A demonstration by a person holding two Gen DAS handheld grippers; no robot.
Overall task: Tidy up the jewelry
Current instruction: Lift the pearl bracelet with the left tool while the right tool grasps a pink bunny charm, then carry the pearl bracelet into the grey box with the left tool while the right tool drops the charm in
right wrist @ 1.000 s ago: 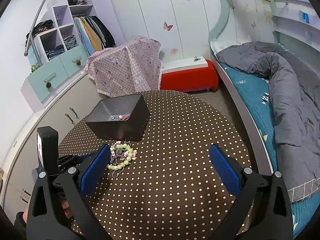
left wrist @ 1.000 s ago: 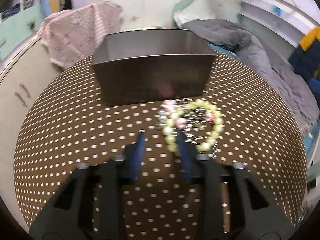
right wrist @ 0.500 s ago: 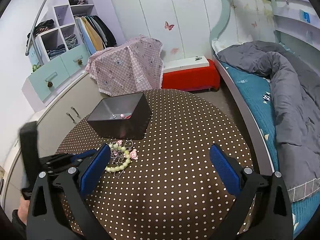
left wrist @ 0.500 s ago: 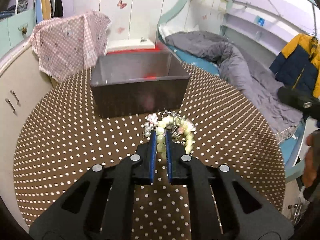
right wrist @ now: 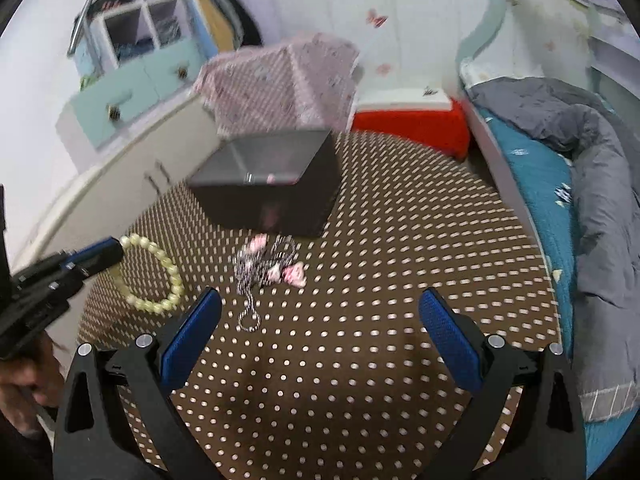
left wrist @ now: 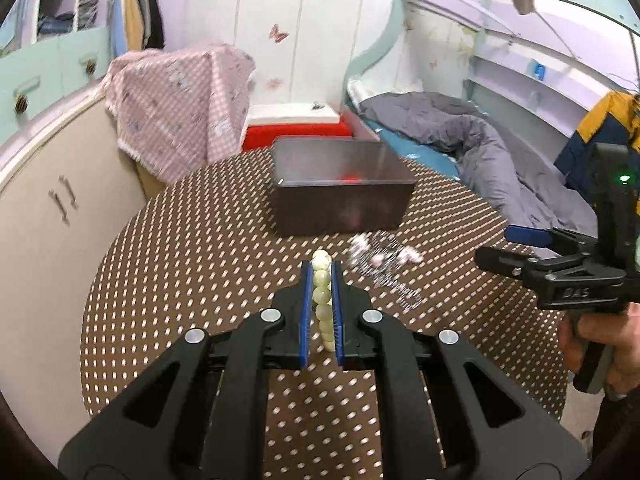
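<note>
Only the dark box [right wrist: 276, 184] and chain pile [right wrist: 268, 266] obstruct the table [right wrist: 360, 360].

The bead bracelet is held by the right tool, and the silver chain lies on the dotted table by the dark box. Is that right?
Not quite: the left tool holds the bead bracelet, as the right wrist view shows. The silver chain does lie on the dotted table by the dark box.

I count one pale bead bracelet [right wrist: 154, 276], one tangle of silver chain with pink charms [right wrist: 268, 266], one dark box [right wrist: 272, 184] near the table's [right wrist: 360, 380] far edge, and two grippers [left wrist: 320, 276] [right wrist: 320, 312].
</note>
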